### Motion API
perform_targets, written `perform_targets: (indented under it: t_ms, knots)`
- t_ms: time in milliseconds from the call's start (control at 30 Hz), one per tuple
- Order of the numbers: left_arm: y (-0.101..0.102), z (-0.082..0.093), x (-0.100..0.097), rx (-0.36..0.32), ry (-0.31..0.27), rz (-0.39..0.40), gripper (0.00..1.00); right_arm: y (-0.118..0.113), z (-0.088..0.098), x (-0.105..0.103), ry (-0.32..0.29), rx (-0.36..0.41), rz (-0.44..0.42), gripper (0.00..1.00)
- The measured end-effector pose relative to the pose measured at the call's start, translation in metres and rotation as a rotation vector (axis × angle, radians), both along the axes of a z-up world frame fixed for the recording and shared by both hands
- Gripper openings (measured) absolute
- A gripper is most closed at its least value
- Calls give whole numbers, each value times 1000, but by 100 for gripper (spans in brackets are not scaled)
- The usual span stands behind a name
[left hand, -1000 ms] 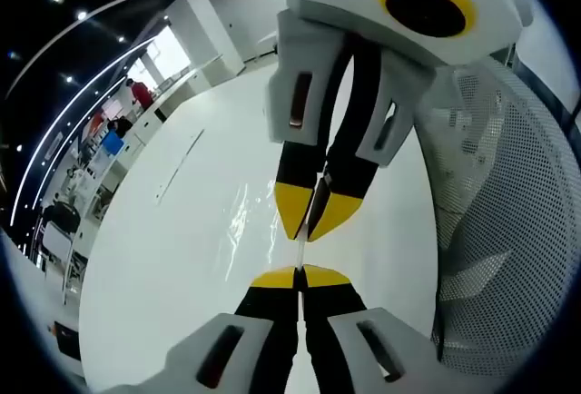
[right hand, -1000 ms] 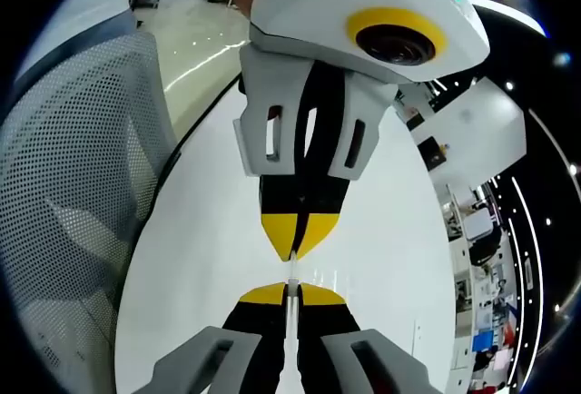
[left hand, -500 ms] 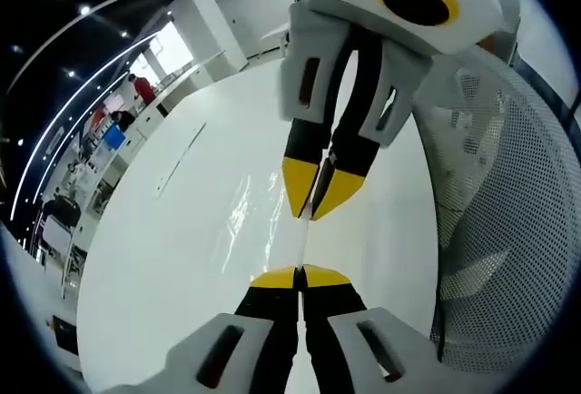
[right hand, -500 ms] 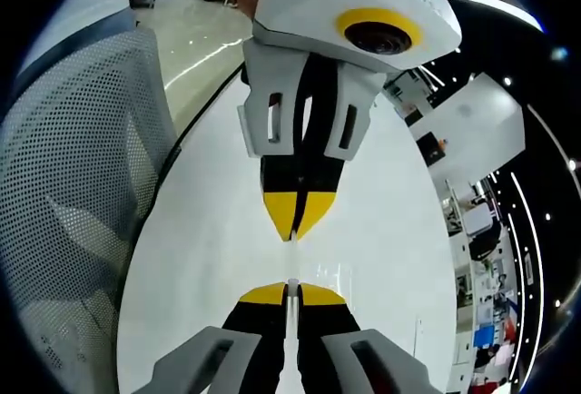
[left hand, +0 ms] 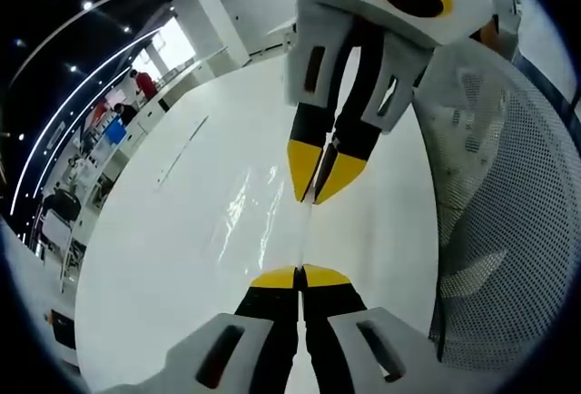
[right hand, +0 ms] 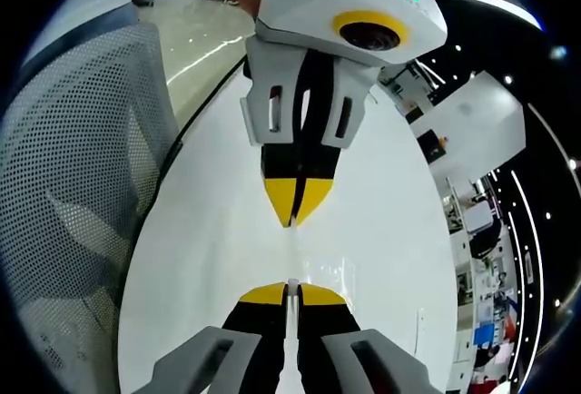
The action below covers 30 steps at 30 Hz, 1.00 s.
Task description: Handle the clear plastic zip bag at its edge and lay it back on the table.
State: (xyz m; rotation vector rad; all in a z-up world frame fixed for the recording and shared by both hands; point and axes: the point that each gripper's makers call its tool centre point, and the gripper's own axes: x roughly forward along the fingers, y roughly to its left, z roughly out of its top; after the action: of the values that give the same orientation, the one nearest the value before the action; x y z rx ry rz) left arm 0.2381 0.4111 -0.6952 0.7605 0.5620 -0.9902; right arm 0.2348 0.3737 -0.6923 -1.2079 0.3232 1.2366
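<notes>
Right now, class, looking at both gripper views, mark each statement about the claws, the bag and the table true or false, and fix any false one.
1. Both claws are shut on the clear plastic zip bag. True: the left claw and the right claw each pinch its edge.
2. The table is black. False: it is white and glossy.
3. A white mesh chair back stands beside the table. True.
4. The two claws touch tip to tip. False: a gap lies between them, spanned by the bag's edge.
5. The bag lies flat on the table. False: it is held taut between the claws.
</notes>
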Motion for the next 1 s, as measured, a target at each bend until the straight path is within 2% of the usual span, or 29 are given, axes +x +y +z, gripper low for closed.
perform_targets:
  t_ms: [1000]
  knots:
    - [8,-5,1,8,18,30,0,-13,-5,2,8,-7,-35,0]
